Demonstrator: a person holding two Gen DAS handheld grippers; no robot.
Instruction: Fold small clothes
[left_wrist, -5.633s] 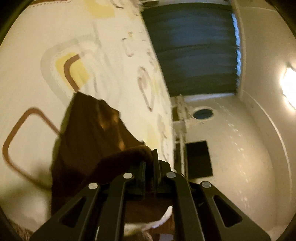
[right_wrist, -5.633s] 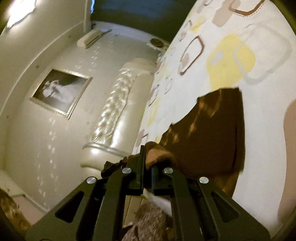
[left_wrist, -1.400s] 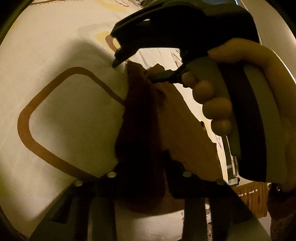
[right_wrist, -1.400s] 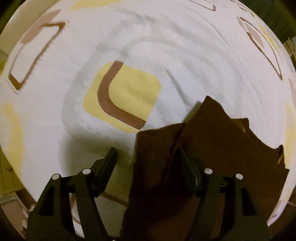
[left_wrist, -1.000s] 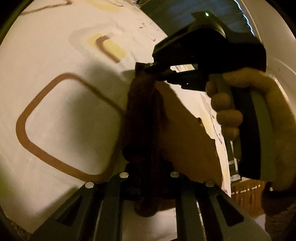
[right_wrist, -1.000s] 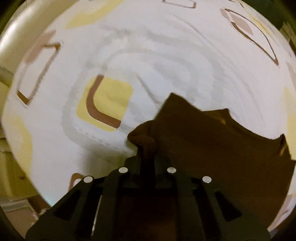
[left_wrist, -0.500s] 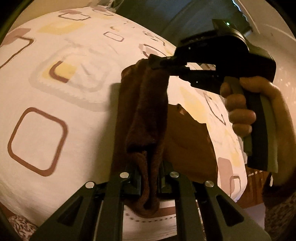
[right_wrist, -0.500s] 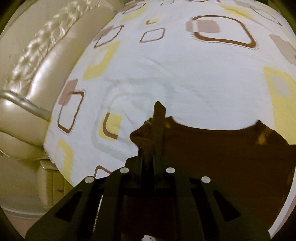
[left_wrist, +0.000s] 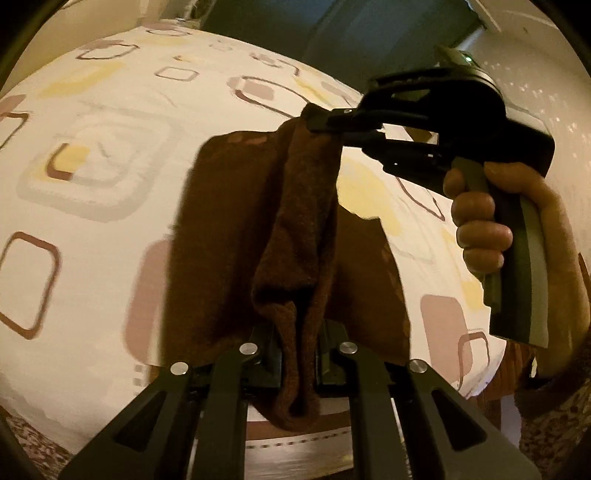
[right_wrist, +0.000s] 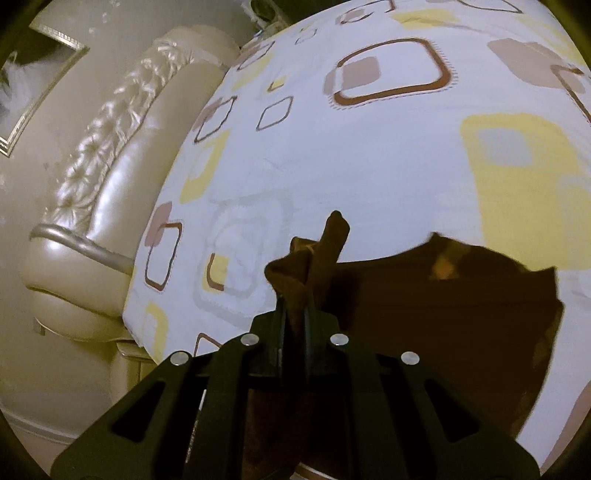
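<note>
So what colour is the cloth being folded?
The cloth is dark brown, plain with no pattern. It shows best in the left wrist view.

The dark brown knitted cloth garment (left_wrist: 295, 229) is showing a fuzzy, matt, slightly rough surface. The left hand-held gripper (left_wrist: 297, 354) and the right hand-held gripper (right_wrist: 295, 325) are looking like matt black plastic, with small shiny metal rivets (left_wrist: 248, 348) catching the light. The white bedsheet printed with yellow and brown squares (right_wrist: 369, 155) is lying as smooth, matt cloth. The cream padded headboard (right_wrist: 110, 155) is gleaming like glossy leather, its tufted top shining.
</note>
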